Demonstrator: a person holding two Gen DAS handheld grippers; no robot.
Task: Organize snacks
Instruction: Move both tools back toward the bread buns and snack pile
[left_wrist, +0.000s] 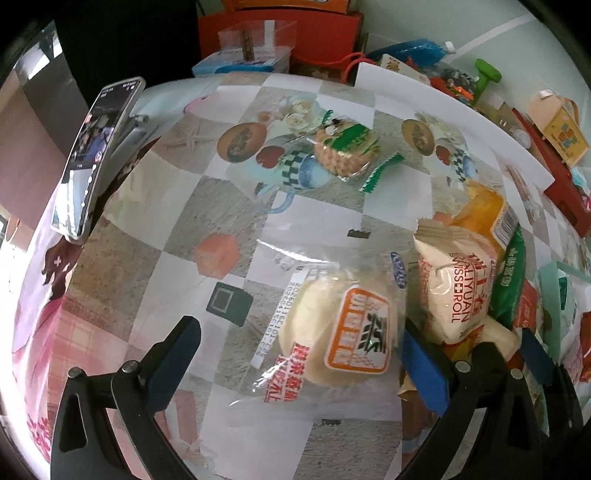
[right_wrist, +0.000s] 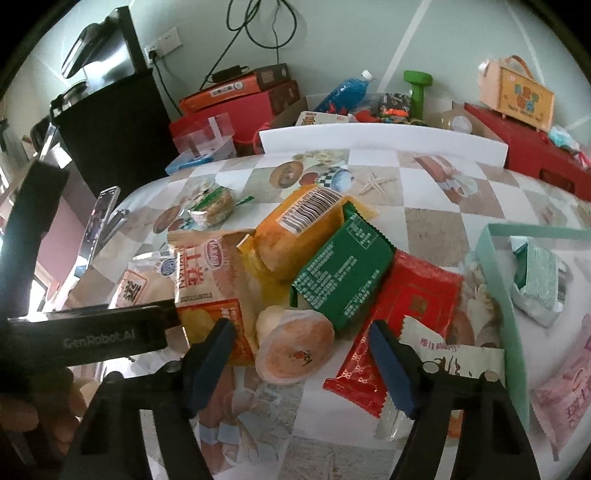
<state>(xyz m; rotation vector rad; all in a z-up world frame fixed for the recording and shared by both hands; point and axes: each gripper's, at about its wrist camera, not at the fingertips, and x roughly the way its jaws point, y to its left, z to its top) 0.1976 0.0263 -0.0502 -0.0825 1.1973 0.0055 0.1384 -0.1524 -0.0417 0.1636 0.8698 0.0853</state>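
Between the spread fingers of the left claw (left_wrist: 295, 354), on the checked tablecloth (left_wrist: 236, 206), lies a bun in a clear wrapper (left_wrist: 332, 328); the fingers stand wide apart and grip nothing. Just beside the bun leans a white cake-roll packet (left_wrist: 454, 284), part of a heap that also holds an orange packet (right_wrist: 299, 225), a green packet (right_wrist: 343, 273) and a red packet (right_wrist: 402, 325). The right claw (right_wrist: 301, 358) is likewise wide open around a round wrapped pastry (right_wrist: 295, 347) at the near side of the heap, though whether its pads touch the wrapper is hard to tell. A pale green tray (right_wrist: 495, 280) with a small packet inside sits toward the table's right edge. A wafer snack (left_wrist: 347, 151) lies well apart near the far edge, and a phone (left_wrist: 96, 158) stands at the left edge.
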